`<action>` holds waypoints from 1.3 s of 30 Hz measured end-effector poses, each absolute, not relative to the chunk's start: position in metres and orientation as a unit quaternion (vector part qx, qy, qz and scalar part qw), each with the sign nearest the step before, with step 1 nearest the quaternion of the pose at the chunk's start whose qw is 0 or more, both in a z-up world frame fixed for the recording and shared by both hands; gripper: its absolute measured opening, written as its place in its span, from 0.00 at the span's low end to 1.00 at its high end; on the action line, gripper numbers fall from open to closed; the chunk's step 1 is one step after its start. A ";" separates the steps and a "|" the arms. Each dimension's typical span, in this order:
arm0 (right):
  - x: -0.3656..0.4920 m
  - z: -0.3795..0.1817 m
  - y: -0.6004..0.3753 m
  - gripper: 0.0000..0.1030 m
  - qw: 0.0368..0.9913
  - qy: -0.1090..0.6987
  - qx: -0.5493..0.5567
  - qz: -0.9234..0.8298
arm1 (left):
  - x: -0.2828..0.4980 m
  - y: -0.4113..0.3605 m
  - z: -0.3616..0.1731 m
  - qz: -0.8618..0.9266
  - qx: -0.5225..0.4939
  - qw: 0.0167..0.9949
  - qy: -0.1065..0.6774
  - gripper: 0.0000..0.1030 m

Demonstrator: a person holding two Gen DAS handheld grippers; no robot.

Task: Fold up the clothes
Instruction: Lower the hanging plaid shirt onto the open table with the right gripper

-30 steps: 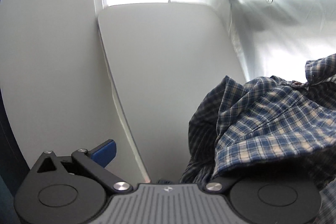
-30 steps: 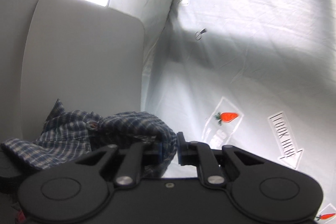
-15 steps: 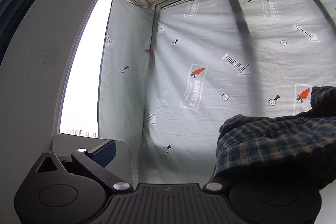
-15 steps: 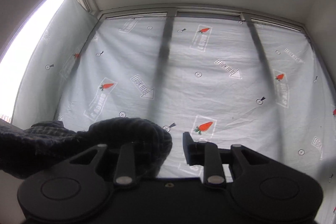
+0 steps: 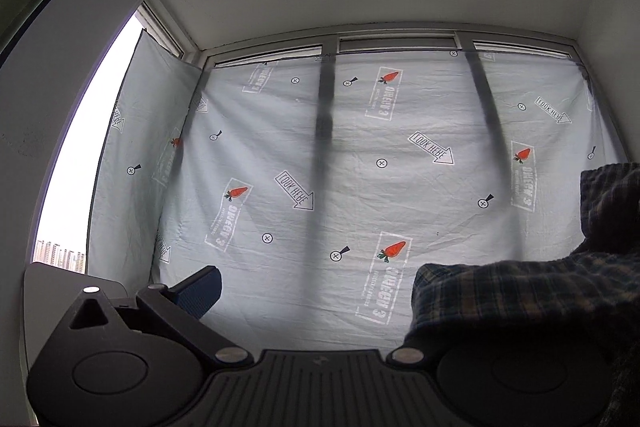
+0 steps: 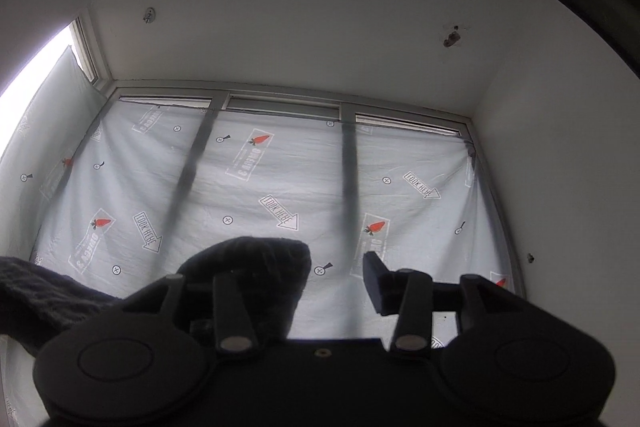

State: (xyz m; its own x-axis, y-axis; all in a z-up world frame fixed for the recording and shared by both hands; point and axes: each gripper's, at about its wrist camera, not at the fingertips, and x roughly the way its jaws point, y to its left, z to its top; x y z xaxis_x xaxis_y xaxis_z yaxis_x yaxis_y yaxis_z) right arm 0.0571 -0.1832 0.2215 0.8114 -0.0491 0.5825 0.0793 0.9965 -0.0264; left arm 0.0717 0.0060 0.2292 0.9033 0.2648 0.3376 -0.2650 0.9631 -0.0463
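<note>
The printed sheet (image 5: 360,167) with carrots and "LOOK HERE" arrows fills the far side of both views, hung across a window frame (image 6: 280,101) under a white ceiling (image 6: 300,27). Both cameras tilt upward, so I see no folding surface, which makes any set-down from here blind.

The plaid shirt (image 5: 520,291) is lifted in the air at the right of the left wrist view, draped over the right finger of the left gripper (image 5: 316,303). Its blue left finger (image 5: 200,291) stands well apart from the cloth, so the jaws look spread and the shirt seems only hung on 1 finger, not pinched.

In the right wrist view the same dark fabric (image 6: 256,279) bunches over the left finger of the right gripper (image 6: 340,283); the right finger (image 6: 374,281) is bare with a clear gap, so this one also looks released.

My worry: with 2 loose drapes and no clamp, a quick swing or tilt could let the shirt slide off and land crumpled.
</note>
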 end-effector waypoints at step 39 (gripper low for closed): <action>0.422 -0.105 -0.066 0.86 0.896 0.383 -0.068 0.213 | 0.380 0.163 -0.125 0.145 -0.251 0.852 0.436 1.00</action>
State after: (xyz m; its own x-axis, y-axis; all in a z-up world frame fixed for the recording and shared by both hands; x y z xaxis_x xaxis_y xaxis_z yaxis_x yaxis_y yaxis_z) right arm 0.4220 -0.0660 -0.1052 0.6158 0.3297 -0.7156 -0.4343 0.8998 0.0409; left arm 0.3796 0.1628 -0.1254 0.5779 0.0273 -0.8156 -0.4655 0.8320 -0.3019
